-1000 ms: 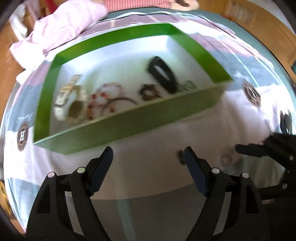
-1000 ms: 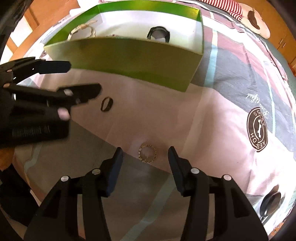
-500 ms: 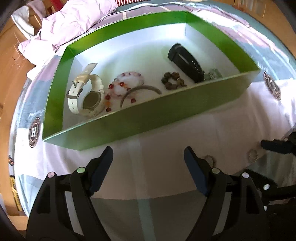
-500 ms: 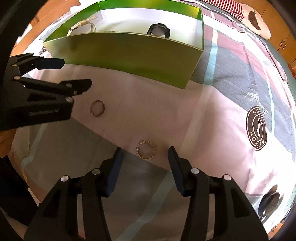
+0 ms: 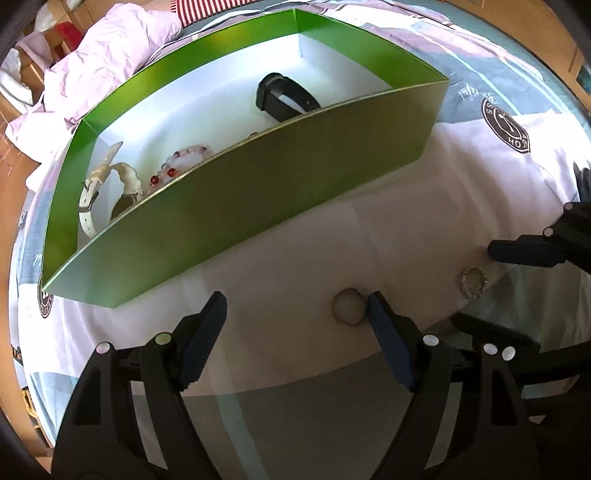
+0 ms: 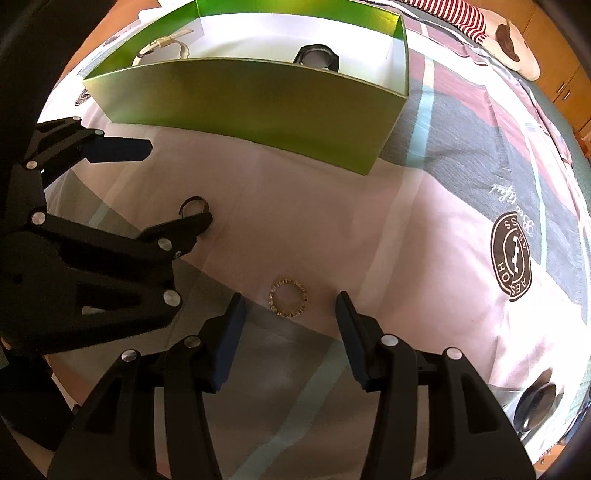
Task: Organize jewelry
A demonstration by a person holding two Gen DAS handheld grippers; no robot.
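A green box (image 5: 258, 184) with a white inside holds a white watch (image 5: 92, 192), bead bracelets (image 5: 177, 162) and a black band (image 5: 284, 99). It sits on a printed bedspread (image 6: 443, 229). My left gripper (image 5: 295, 297) hangs open just above the cloth in front of the box. A small thin ring (image 5: 347, 312) lies beside its right fingertip, clear of the pads. My right gripper (image 6: 290, 300) is open, and a gold studded ring (image 6: 272, 298) lies flat on the cloth between its fingertips, untouched. The right wrist view shows the left gripper (image 6: 179, 184) at left, its near fingertip at the thin ring (image 6: 192, 201).
A lilac duvet (image 5: 110, 55) is bunched behind the box at far left. A red-striped cloth (image 6: 461, 22) lies at the far right. A dark round object (image 6: 535, 402) rests near the bedspread's right edge. Wooden furniture surrounds the bed.
My left gripper has sunk toward the bedspread and shifted, so the thin ring now lies by its right fingertip. The right gripper has stayed over the gold ring.
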